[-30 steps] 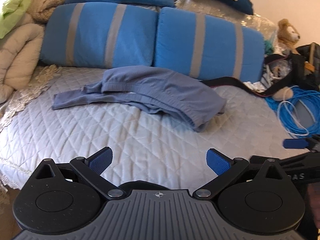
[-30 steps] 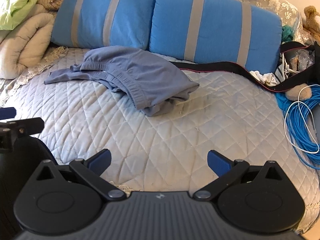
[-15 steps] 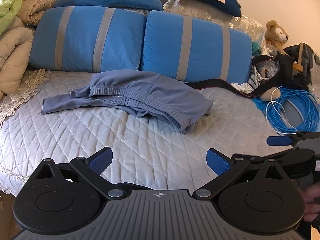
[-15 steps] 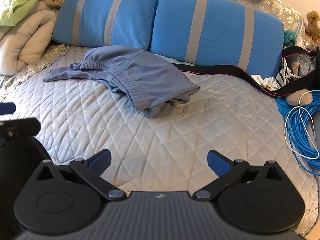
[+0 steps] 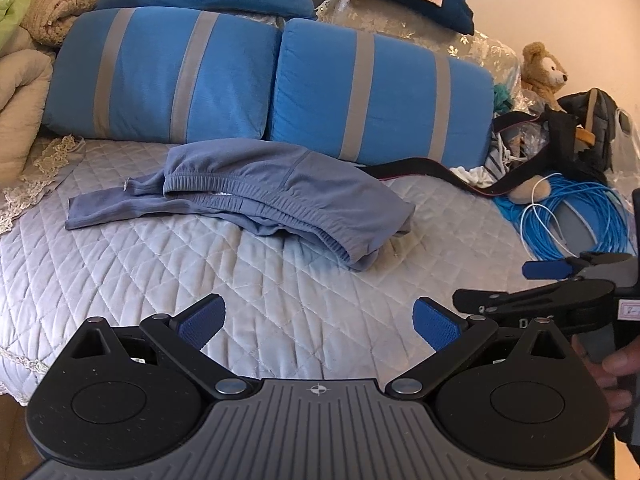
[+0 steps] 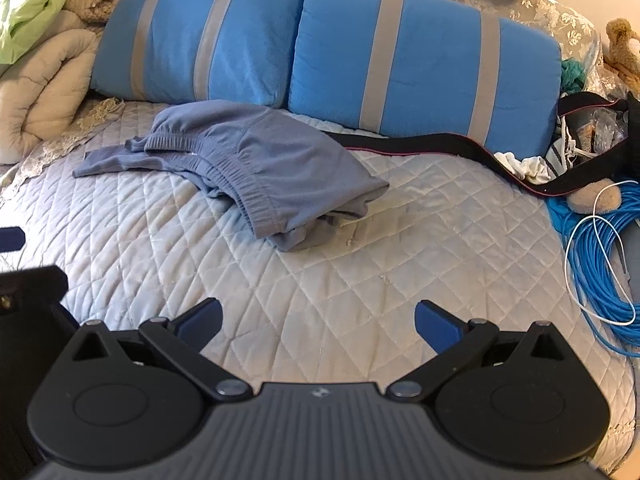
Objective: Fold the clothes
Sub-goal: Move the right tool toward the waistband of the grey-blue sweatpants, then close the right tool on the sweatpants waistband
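Note:
A grey-blue pair of shorts (image 5: 280, 196) (image 6: 260, 164) with an elastic waistband lies crumpled on the quilted grey bedspread (image 5: 180, 272) (image 6: 360, 280), a strip of its fabric trailing to the left. My left gripper (image 5: 318, 322) hovers open over the bedspread, well short of the garment, nothing between its blue pads. My right gripper (image 6: 318, 322) is open too, equally far back and empty. In the left wrist view the right gripper's fingers (image 5: 546, 269) show at the right edge, held by a hand (image 5: 618, 364).
Two blue pillows with grey stripes (image 5: 272, 80) (image 6: 320, 44) stand behind the garment. A black strap (image 5: 436, 170), a blue cable coil (image 5: 576, 220) (image 6: 592, 264), a teddy bear (image 5: 542, 68) and bags crowd the right. Beige blankets (image 6: 44, 80) pile at the left.
Both grippers have shifted slightly left and drawn a little nearer the bed; the right gripper shows more in the left view. The garment has not moved. Both stay open.

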The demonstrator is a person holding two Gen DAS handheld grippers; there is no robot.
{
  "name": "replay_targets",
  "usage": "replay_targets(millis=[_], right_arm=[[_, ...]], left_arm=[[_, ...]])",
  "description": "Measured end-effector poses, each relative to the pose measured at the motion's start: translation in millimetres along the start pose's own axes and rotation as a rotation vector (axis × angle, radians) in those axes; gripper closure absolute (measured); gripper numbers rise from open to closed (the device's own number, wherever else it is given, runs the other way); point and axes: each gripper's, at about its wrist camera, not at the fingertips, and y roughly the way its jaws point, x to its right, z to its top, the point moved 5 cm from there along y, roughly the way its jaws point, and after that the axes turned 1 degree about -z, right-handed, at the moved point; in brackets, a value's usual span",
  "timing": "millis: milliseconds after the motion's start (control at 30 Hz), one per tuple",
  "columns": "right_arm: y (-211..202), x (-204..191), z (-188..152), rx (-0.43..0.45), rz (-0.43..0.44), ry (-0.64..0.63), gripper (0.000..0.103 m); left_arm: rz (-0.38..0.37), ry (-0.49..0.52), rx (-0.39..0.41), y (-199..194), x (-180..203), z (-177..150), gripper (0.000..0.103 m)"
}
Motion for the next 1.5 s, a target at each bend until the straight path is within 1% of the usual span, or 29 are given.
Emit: replay_targets(millis=[100, 200, 433, 567, 667, 800, 900, 1000, 1133, 1367, 1500], right_arm=[[-3, 2, 4, 0.015, -0.009, -0.009, 0.001], [-3, 5, 7, 0.03, -0.043, -0.036, 0.001], [-3, -2, 13, 0.143, -0.105, -0.201, 0.001], [-4, -14, 18, 0.212, -0.054, -0.279, 0.001], [2, -24, 23, 0.225, -0.017, -0.316, 0.001], [17, -37, 24, 0.229, -0.035, -0.39, 0.001], [32, -48, 21, 0.237, -0.03, -0.457, 0.001], [49, -58, 18, 0.259, -0.054, -0.536, 0.0], [72, -73, 14, 0.29, -0.087, -0.644, 0.0], [108, -99, 7, 0.346, -0.163, -0.812, 0.002], [135, -110, -2, 0.381, -0.241, -0.915, 0.004]], left_arm=[[0.003, -0.003, 0.013, -4, -2, 2, 0.0], [0.007, -0.007, 0.023, -7, -4, 5, 0.0], [0.015, 0.008, 0.05, -11, -3, 17, 0.001], [0.018, 0.009, 0.072, -12, -6, 27, 0.001], [0.021, 0.005, 0.088, -13, -12, 34, 0.001], [0.024, -0.017, 0.109, -16, -26, 41, 0.001], [0.018, -0.043, 0.13, -20, -38, 45, 0.001], [0.013, -0.065, 0.146, -22, -50, 49, 0.001], [0.028, -0.068, 0.154, -23, -60, 53, 0.001], [0.036, -0.082, 0.151, -17, -71, 56, 0.001], [0.039, -0.084, 0.148, -14, -75, 56, 0.001]])
